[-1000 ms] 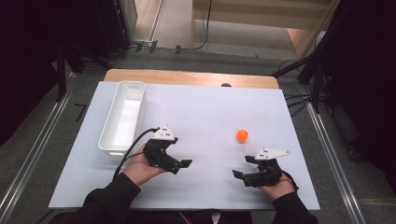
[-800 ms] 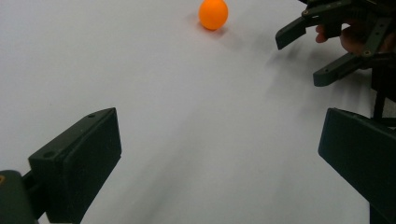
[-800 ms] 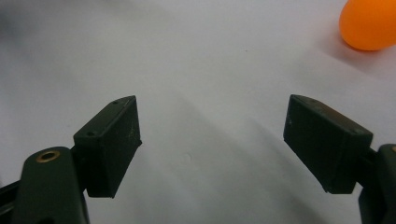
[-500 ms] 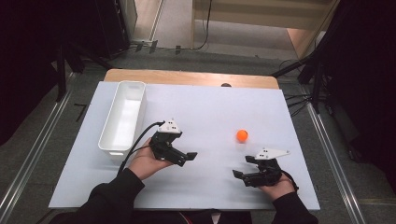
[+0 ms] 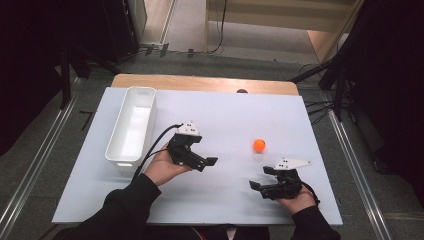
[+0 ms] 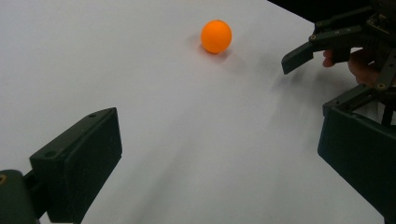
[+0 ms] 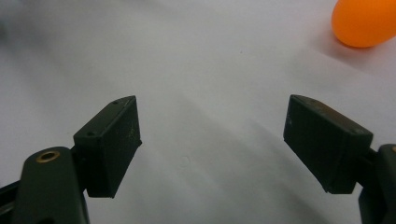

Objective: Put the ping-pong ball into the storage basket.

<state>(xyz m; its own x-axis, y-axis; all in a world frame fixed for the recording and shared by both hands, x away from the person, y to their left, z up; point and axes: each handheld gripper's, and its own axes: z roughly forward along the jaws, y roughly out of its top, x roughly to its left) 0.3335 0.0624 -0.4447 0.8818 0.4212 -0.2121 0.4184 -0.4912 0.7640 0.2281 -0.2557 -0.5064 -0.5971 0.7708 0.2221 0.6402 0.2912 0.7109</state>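
- high view: the orange ball (image 5: 258, 145) lies on the white worktop (image 5: 225, 120), right of the middle. the left tool (image 5: 204, 161) is held over the worktop's middle, pointing right toward the ball but well apart from it. the right tool (image 5: 259, 179) sits near the front edge, just below the ball, pointing left. a white bin (image 5: 131, 128) stands along the left side of the worktop, near the left hand (image 5: 162, 167)
- left gripper view: the left tool (image 6: 219, 154) has its jaws spread wide with nothing between them. the ball (image 6: 216, 36) rests on the worktop farther ahead, apart from both jaws. the right tool (image 6: 327, 70) shows at the upper right, near the ball
- right gripper view: the right tool (image 7: 212, 135) is also wide and holds nothing; the ball (image 7: 366, 21) lies at the upper right corner, beyond the right-hand jaw and clear of it
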